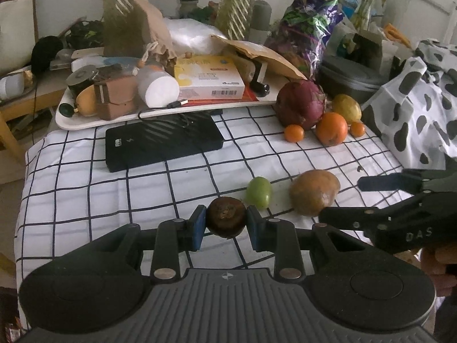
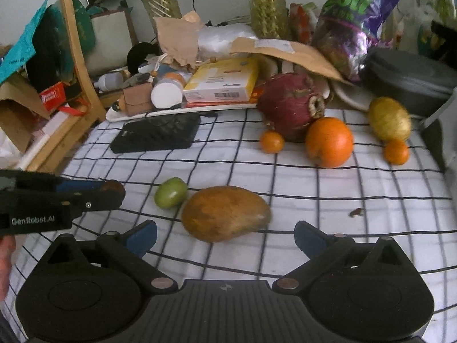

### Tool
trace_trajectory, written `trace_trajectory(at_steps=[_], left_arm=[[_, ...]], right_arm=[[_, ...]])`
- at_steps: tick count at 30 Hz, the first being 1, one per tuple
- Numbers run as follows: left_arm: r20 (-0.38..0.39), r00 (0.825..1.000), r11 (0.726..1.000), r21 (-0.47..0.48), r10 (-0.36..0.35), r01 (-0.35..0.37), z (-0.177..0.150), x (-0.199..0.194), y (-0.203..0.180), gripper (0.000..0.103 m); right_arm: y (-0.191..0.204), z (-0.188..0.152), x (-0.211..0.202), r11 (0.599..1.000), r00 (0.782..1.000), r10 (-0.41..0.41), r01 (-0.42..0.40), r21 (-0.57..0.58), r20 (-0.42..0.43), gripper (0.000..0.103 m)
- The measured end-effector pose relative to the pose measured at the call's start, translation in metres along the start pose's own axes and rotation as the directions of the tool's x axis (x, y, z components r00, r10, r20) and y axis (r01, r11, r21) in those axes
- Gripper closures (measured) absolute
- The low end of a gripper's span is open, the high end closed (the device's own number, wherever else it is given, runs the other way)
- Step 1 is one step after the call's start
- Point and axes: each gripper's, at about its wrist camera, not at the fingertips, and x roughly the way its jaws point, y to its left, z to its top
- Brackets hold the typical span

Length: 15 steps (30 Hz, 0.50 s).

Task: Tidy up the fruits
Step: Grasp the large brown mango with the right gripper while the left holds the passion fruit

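The left gripper (image 1: 226,224) clamps a dark brown fruit (image 1: 226,220) between its blue pads, low over the checked cloth (image 1: 85,183). Just ahead lie a green fruit (image 1: 258,193) and a mango (image 1: 314,192), close together. The right gripper (image 2: 225,235) stands wide apart and empty, the mango (image 2: 225,213) right before it. Farther back, an orange (image 2: 329,142), two small oranges, a yellow fruit (image 2: 389,118) and a red bulb (image 2: 291,105) cluster near a cluttered tray (image 1: 85,121) and a black power bank (image 1: 162,141).
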Motion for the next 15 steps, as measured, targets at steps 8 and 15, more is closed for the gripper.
trace_trajectory(at_steps=[8,15], left_arm=[[0.009,1.000,1.000,-0.020,-0.022,0.022,0.002,-0.003,0.005,0.074],[0.009,1.000,0.999,-0.024,-0.025,0.025,0.002,-0.004,0.008,0.073]], right_arm=[[-0.002,0.004,0.014,0.999,1.000,0.023,-0.022,0.042,-0.020,0.009],[0.007,0.007,0.022,1.000,1.000,-0.009,0.009,-0.019,-0.019,0.009]])
